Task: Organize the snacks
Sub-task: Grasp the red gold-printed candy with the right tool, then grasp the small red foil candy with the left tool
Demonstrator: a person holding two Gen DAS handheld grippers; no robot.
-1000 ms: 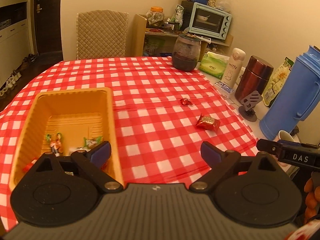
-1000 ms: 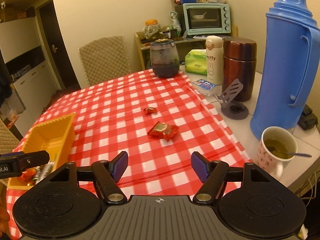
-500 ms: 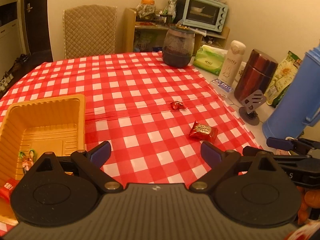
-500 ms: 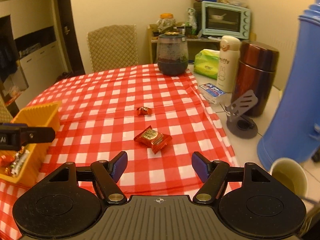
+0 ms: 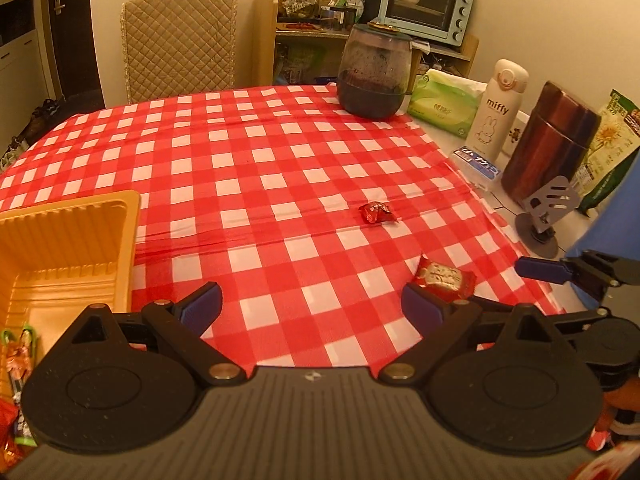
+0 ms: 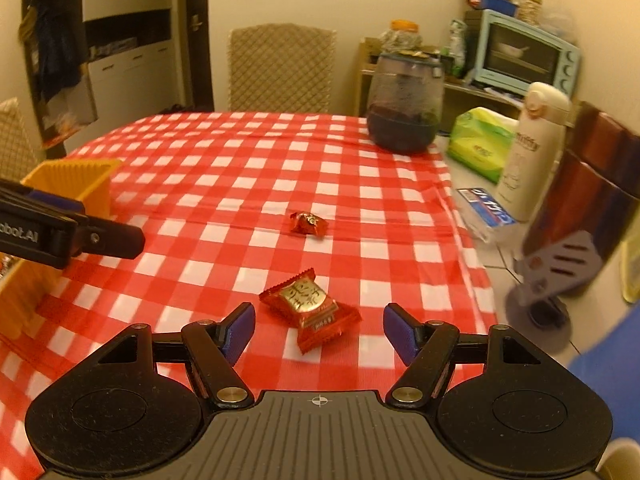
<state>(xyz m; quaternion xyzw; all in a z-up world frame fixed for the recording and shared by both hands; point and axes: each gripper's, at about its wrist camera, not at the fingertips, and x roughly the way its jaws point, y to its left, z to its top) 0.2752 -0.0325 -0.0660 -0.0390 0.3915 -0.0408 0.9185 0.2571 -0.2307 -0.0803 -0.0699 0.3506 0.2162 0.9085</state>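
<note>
Right tongs [image 6: 318,326]: spread wide and holding nothing, sitting low over the red-and-white checked worktop [image 6: 256,168] at the bottom centre of the right wrist view, pointing toward the far end of the cloth.
Flat red foil snack packet with a gold label [image 6: 310,307]: lying on the cloth between the two blue pads of the right tongs, touching neither; in the left wrist view it is showing at lower right [image 5: 445,277], just beyond the right-hand pad of the left tongs.
Left tongs [image 5: 310,308]: also spread wide and empty, hovering level above the cloth at the bottom of the left wrist view; one of its black fingers is reaching in from the left edge of the right wrist view [image 6: 72,230].
Small red twisted candy [image 6: 307,223]: resting alone on the cloth, farther up the frame than the packet and well apart from it.
Shallow yellow ribbed plastic tray [image 5: 68,240]: sitting at the left edge of the left wrist view, beside the left tongs, with a few wrapped sweets [image 5: 20,354] lying in its near end.
Dark round glass jar [image 6: 404,108]: standing at the far edge of the cloth, upper right.
</note>
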